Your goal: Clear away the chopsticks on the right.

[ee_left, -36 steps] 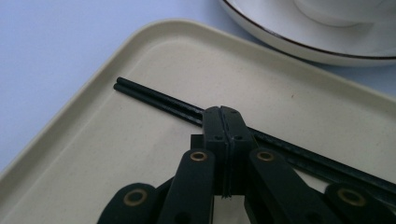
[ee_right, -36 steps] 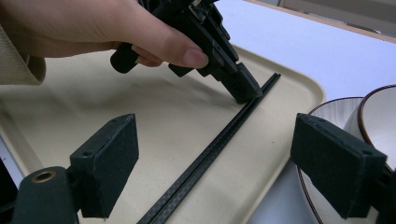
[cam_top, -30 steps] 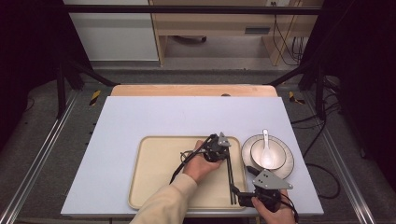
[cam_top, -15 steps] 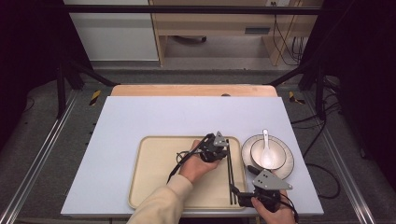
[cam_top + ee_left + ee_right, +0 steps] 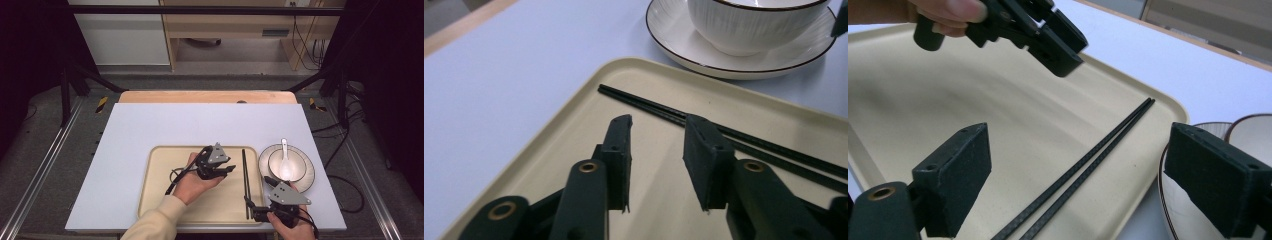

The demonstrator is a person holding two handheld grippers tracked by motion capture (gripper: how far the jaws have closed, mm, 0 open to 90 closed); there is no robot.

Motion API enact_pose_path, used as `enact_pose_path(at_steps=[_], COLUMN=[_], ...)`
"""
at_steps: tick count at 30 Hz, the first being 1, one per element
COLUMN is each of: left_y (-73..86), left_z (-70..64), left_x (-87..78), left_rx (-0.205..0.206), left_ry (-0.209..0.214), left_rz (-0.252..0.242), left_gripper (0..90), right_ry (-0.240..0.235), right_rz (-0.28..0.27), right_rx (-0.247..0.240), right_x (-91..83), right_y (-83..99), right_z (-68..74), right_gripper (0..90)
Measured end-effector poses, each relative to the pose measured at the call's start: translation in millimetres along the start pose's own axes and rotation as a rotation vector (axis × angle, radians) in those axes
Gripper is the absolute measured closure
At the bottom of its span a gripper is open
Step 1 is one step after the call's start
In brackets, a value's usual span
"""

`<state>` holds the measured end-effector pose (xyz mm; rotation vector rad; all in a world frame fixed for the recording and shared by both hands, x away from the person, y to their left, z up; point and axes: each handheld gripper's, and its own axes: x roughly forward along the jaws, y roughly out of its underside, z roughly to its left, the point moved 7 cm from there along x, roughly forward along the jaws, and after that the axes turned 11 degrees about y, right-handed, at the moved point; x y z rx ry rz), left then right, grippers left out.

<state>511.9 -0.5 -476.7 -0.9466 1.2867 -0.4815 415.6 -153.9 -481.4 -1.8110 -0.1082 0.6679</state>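
since a second ago my left hand-held gripper (image 5: 226, 169) has slid left and a little nearer over the tray (image 5: 165, 200), easing away from the chopsticks (image 5: 245, 175) rather than closing in on them; my right hand-held gripper (image 5: 254, 209) has stayed put at the tray's near right corner. i read that as the left one lining up again for its approach, so the pick-up isn't begun yet.

the chopsticks are a thin black pair, lying side by side and touching along their length, flat on the tray's right side and running near to far, parallel to its right rim. they look slick and low, so i'd judge them hard to pinch off the flat.

my left hand-held gripper's jaws stand a narrow gap apart, empty, just short of the chopsticks (image 5: 724, 135). my right hand-held gripper's jaws are spread wide, holding nothing, with the chopsticks (image 5: 1088, 170) lying between them farther off.

just right of the tray, on the tabletop (image 5: 130, 140), sits a plate (image 5: 306, 181) carrying a bowl (image 5: 299, 165) with a white spoon (image 5: 285, 159) in it.
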Motion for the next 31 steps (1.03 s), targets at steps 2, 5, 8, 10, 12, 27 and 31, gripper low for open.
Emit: enact_pose_path(at_steps=[2,5,8,10,12,27,31], left_y=[0.5,4.7,12.3,21.6,27.2,94.4,116.1], left_z=[0.5,3.8,3.9,4.7,4.9,12.6,15.4], left_x=[-5.6,-23.6,-42.7,-64.5,-79.1,-178.3,-197.2], left_rx=[-0.01,-0.037,-0.035,-0.034,-0.041,-0.039,-0.048], left_ry=[-0.008,-0.042,-0.055,-0.084,-0.096,-0.231,-0.25], left_rz=[-0.023,-0.074,-0.112,-0.161,-0.202,-0.428,-0.49], left_gripper=[57.5,43.7,39.2,30.4,23.9,4.7,2.7], right_ry=[0.0,-0.006,-0.012,-0.015,-0.028,-0.045,-0.029], right_rz=[-0.005,-0.016,-0.025,-0.036,-0.051,-0.167,-0.187], right_rx=[-0.004,-0.009,-0.012,-0.002,0.005,0.068,0.091], right_x=[-0.1,-0.7,-0.8,1.0,3.5,23.0,20.4], right_y=[-1.2,-3.5,-4.8,-7.0,-9.6,-20.1,-18.7], right_z=[0.2,0.8,0.9,0.8,2.0,1.8,-4.2], right_gripper=[10.3,8.9,8.3,8.3,8.6,9.6,9.9])
